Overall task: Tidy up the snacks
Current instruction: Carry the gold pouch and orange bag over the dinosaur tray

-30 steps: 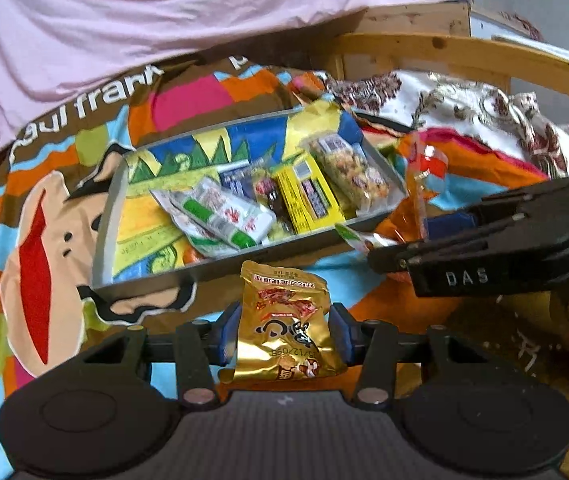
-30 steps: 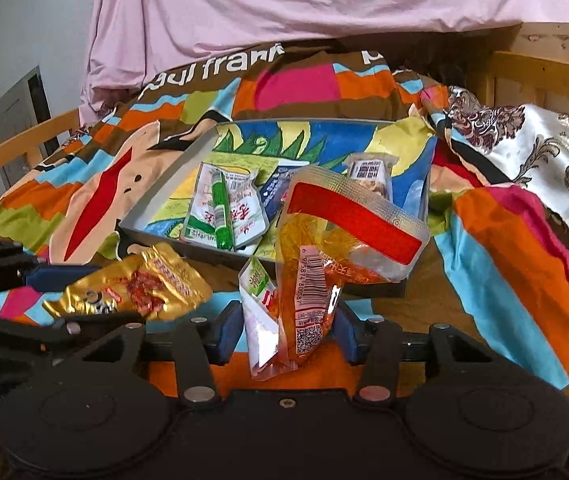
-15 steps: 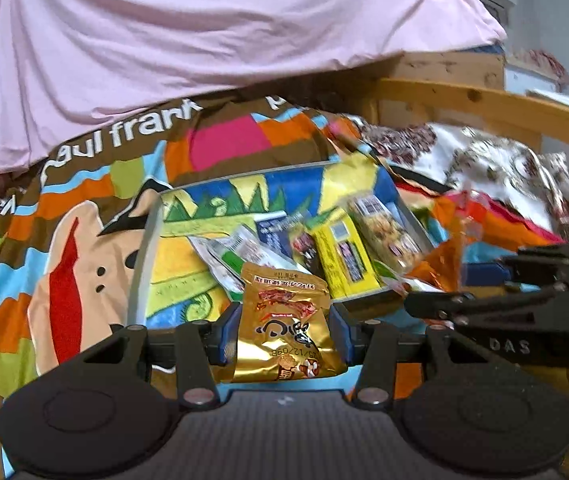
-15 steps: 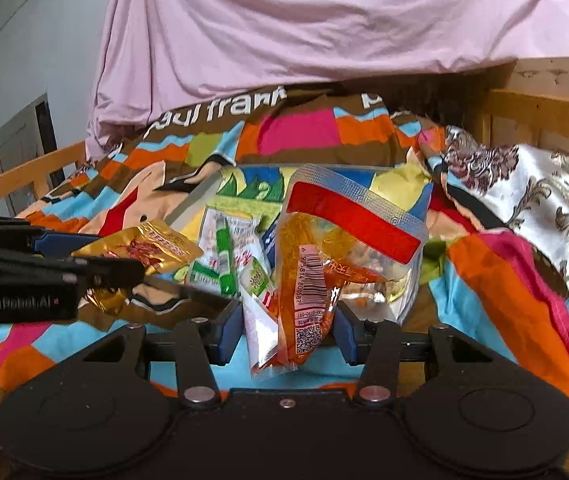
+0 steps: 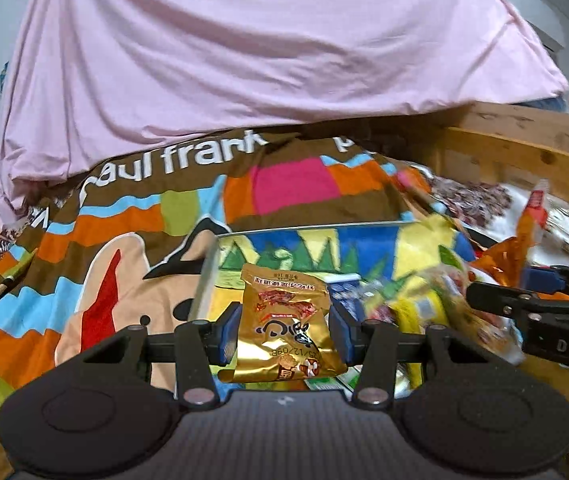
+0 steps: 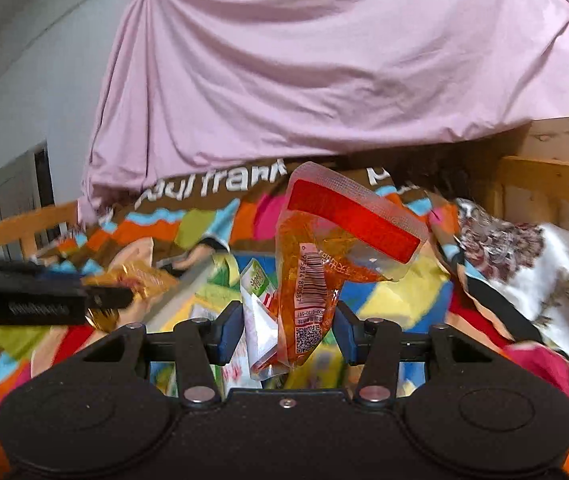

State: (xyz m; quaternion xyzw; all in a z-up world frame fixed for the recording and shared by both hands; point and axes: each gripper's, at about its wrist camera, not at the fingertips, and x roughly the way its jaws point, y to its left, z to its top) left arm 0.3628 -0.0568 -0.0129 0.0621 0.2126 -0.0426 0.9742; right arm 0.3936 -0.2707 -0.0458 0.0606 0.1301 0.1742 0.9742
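1. Pink sheet [image 5: 268, 52]: hangs over the head of the bed and fills the background of both views. It plays no part in the task.

2. Patterned blanket [image 5: 132, 216]: covers the bed and bears the tray. The soft surface suggests that the tray could rock if it is pressed at one edge.

3. Tray [image 5: 304, 229]: a shallow metal tray with a coloured lining, lying on the blanket directly ahead of both grippers. It is judged to be the collection point. Several snack packets [image 5: 424, 312] already lie in it, blurred in the left wrist view.

4. Orange packet [image 6: 316, 280]: a clear pouch with a red seal strip and a barcode, standing upright in the right gripper [image 6: 288, 332]. A white-and-green sachet [image 6: 258, 300] is pinched with it. The fingers are closed on both items near their lower ends, so the tops stand free above the tray.

5. Gold packet [image 5: 284, 324]: a foil snack pouch gripped at mid-height by the left gripper [image 5: 284, 336]. The fingers are closed on its two side edges, and the print reads inverted. It hangs over the near left part of the tray.

6. Judgement: both loads are over or near the tray. The next step is probably release, one hand at a time to avoid collision.
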